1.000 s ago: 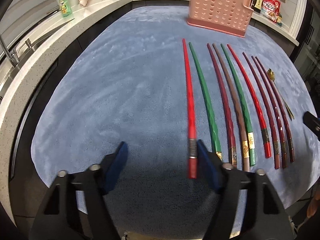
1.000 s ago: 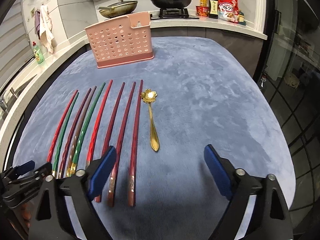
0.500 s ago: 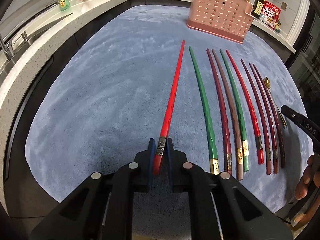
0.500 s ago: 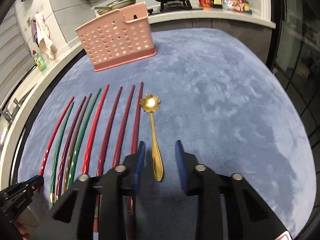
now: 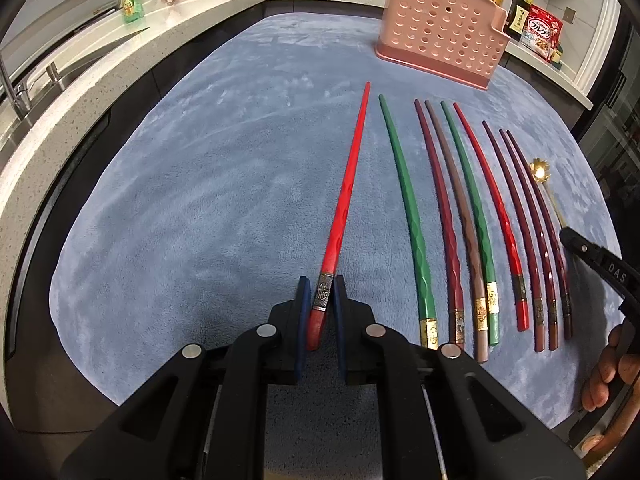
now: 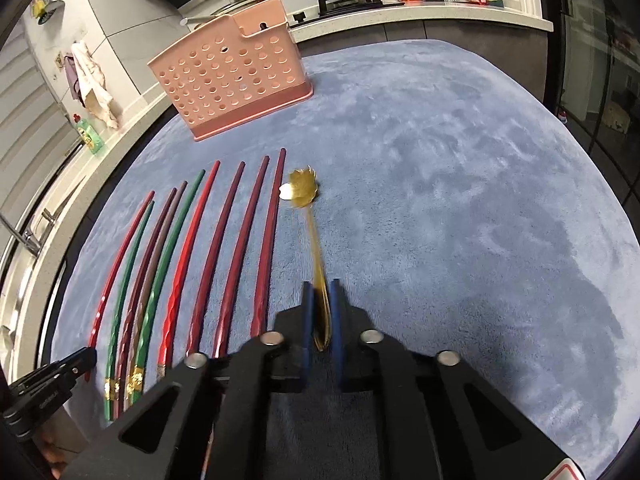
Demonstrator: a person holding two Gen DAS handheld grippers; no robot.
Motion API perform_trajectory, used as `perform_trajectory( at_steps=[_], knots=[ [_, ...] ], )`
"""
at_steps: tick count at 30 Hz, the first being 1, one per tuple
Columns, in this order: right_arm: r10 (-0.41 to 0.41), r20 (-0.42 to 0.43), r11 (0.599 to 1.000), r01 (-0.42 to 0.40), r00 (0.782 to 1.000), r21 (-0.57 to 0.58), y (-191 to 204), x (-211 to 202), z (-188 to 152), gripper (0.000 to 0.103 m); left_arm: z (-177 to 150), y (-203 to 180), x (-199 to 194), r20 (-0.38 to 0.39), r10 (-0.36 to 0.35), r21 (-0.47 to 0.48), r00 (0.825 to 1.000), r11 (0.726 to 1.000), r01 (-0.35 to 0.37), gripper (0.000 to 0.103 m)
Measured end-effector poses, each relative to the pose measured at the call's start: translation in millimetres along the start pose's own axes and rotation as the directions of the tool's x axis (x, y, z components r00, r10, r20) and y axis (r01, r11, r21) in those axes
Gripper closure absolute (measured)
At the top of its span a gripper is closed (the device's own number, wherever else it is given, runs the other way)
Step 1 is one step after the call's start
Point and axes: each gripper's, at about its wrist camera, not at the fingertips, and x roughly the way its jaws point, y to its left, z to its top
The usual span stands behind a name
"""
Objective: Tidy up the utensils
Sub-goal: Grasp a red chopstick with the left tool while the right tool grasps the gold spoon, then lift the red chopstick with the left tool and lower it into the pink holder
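Left claw [image 5: 320, 304] grips one red chopstick [image 5: 347, 196]; eight chopsticks [image 5: 472, 216] lie beside.

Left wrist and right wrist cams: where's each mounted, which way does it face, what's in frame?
Left wrist: on the left gripper, looking forward along its fingers at the red chopstick it clamps; right gripper's tip and the person's hand at right.
Right wrist: on the right gripper, facing the gold spoon it clamps; left gripper at lower left.
Shared: chopstick row, pink utensil holder, blue mat.
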Motion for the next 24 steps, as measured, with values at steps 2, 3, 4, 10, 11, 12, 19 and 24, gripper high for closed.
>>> perform_trajectory(
  at_steps=[2, 3, 4, 10, 11, 12, 19, 24],
  knots=[
    [-0.003, -0.003, 1.0, 0.003, 1.0, 0.003, -1, -4, -2, 0.101, 1, 2, -2, -0.003, -0.015, -0.007, 1.0, 1.0, 0.014, 0.092],
    [-0.005, -0.003, 1.0, 0.005, 1.0, 0.007, -2, -8, -3, 0.101, 1, 2, -4, 0.0, -0.015, -0.006, 1.0, 1.0, 0.015, 0.092],
    [-0.008, -0.003, 1.0, 0.008, 1.0, 0.007, -3, -10, -3, 0.101, 1, 2, -6, 0.004, -0.013, -0.004, 1.0, 1.0, 0.013, 0.092],
    [-0.05, 0.028, 0.998, 0.051, 0.998, -0.028, 0, -41, 5, 0.101, 13, 2, -31, 0.049, -0.031, 0.011, 0.998, 0.999, 0.03, 0.094],
    [-0.056, 0.032, 0.998, 0.057, 0.998, -0.034, 0, -46, 8, 0.101, 18, 2, -38, 0.064, -0.033, 0.013, 0.997, 0.999, 0.032, 0.094],
    [-0.058, 0.036, 0.997, 0.059, 0.998, -0.039, 0, -53, 12, 0.101, 23, 2, -43, 0.077, -0.034, 0.015, 0.996, 0.999, 0.033, 0.095],
    [-0.053, 0.094, 0.995, 0.06, 0.994, -0.079, 5, -81, 49, 0.101, 70, 1, -87, 0.208, -0.048, 0.038, 0.977, 0.998, 0.041, 0.096],
    [-0.006, 0.13, 0.995, 0.019, 0.992, -0.098, 13, -88, 79, 0.101, 125, 0, -111, 0.281, -0.065, 0.033, 0.957, 0.998, 0.058, 0.096]
  ],
)
